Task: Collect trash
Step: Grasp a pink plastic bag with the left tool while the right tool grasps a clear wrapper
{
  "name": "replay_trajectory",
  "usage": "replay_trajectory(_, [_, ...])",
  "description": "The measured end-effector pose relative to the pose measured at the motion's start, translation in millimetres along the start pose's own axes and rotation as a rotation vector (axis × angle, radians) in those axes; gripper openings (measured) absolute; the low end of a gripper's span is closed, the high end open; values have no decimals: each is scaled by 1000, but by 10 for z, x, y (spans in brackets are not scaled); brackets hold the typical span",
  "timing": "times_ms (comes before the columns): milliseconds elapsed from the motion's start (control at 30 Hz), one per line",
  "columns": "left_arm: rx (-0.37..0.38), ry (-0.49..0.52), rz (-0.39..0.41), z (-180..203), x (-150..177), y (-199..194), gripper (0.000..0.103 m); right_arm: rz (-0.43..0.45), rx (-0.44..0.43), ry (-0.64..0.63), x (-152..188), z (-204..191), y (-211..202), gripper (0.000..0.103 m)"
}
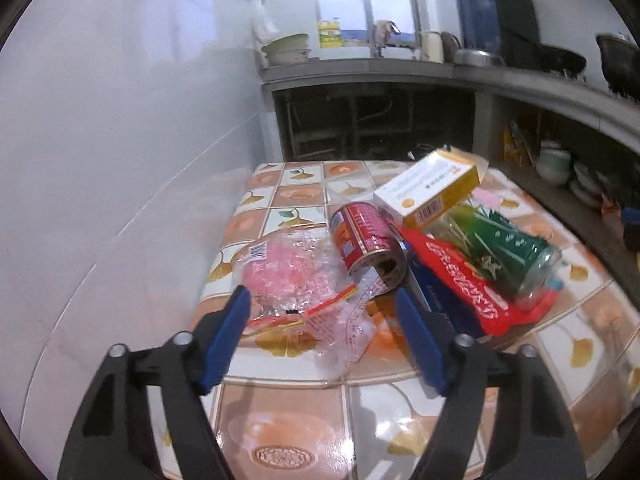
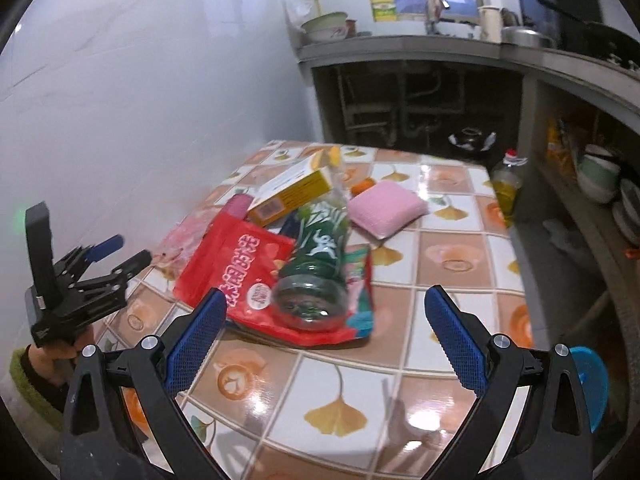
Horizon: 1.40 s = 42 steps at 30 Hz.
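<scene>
Both claws open and empty, left gripper (image 1: pixel 324 316) should close squarely on the crinkled clear wrapper (image 1: pixel 304 280) at the table's (image 1: pixel 280 412) left edge.

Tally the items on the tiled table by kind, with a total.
Cans: 1, red can
Bottles: 1, green bottle
Boxes: 1, yellow box
Bags and wrappers: 2, clear pink bag, red pouch
Sponges: 1, pink sponge
Total: 6

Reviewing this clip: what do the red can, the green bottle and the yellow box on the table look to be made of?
Red can: metal, judging by its shiny silver rim. Green bottle: clear glossy plastic, likely, since its base is see-through. Yellow box: printed cardboard, probably, from its flat folded faces and barcode.
</scene>
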<state>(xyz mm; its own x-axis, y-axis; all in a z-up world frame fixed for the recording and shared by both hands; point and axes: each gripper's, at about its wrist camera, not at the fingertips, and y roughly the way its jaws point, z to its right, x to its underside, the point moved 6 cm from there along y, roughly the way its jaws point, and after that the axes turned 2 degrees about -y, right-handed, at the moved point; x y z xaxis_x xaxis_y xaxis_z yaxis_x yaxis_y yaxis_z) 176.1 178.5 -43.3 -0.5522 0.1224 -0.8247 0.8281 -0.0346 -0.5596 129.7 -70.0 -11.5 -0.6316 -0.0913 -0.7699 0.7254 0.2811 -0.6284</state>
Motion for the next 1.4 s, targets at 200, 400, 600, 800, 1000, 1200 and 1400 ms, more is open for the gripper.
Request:
replay_trajectory(200, [-12,122,-28,173,73,233,46,-33,-26,6,49,-61,138,95])
replay_trajectory(400, [-106,324,-45,362,195,402,19,-44,-18,17,78,-24,191,95])
replay_trajectory(600, [-146,397,-43,426,277,406,0,-41,-25,41,94,43,170,95])
replay_trajectory(800, [-149,421,-8,445,303,180,0,-17,-48,37,11,14,78,95])
replay_trajectory(1000, [-134,362,-45,339,432,-81,0,17,-168,3,-298,-242,60,95])
replay_trajectory(1200, [-122,248,-83,165,586,-343,0,-14,-312,-150,-653,-822,350,79])
replay_trajectory(1400, [-164,142,-146,-151,781,-502,0,-127,-434,-395,-774,-1529,871,63])
